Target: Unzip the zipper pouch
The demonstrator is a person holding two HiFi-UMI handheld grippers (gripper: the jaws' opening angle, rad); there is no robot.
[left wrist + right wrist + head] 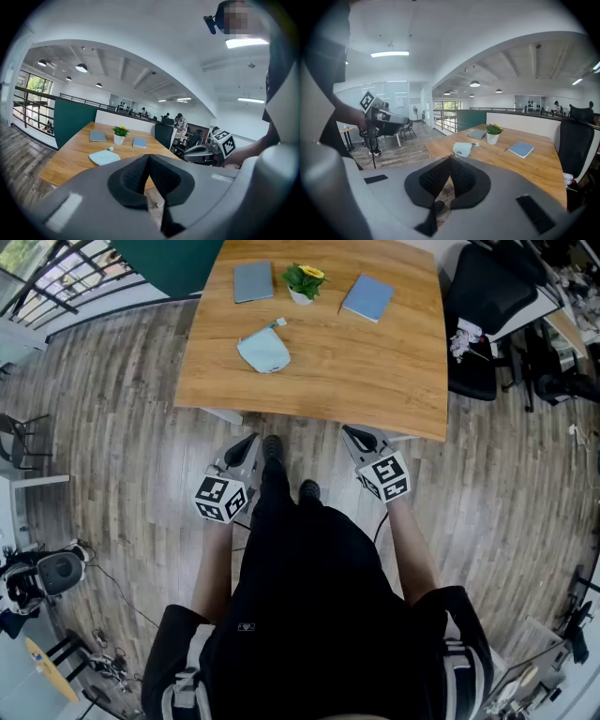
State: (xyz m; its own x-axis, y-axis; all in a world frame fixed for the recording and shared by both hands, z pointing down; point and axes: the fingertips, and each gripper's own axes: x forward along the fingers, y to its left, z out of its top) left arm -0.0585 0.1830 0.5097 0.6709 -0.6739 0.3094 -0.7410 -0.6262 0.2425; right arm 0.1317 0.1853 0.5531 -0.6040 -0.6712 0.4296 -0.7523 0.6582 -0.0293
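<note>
A light blue zipper pouch [263, 350] lies on the wooden table [375, 371], left of its middle, with a small white pull tab at its upper right. It also shows in the left gripper view as the pouch [104, 157] and in the right gripper view as the pouch [462, 149]. My left gripper [251, 442] is shut and empty, held off the table's near edge, well short of the pouch. My right gripper [352, 434] is shut and empty too, near the same edge farther right. Both jaws meet with nothing between them [148, 158] [450, 159].
A small potted plant [303, 281] stands at the table's far side between a grey notebook [252, 281] and a blue notebook [367, 297]. Black office chairs [487, 306] stand to the right of the table. Wooden floor surrounds it, and the person's dark clothing fills the lower middle.
</note>
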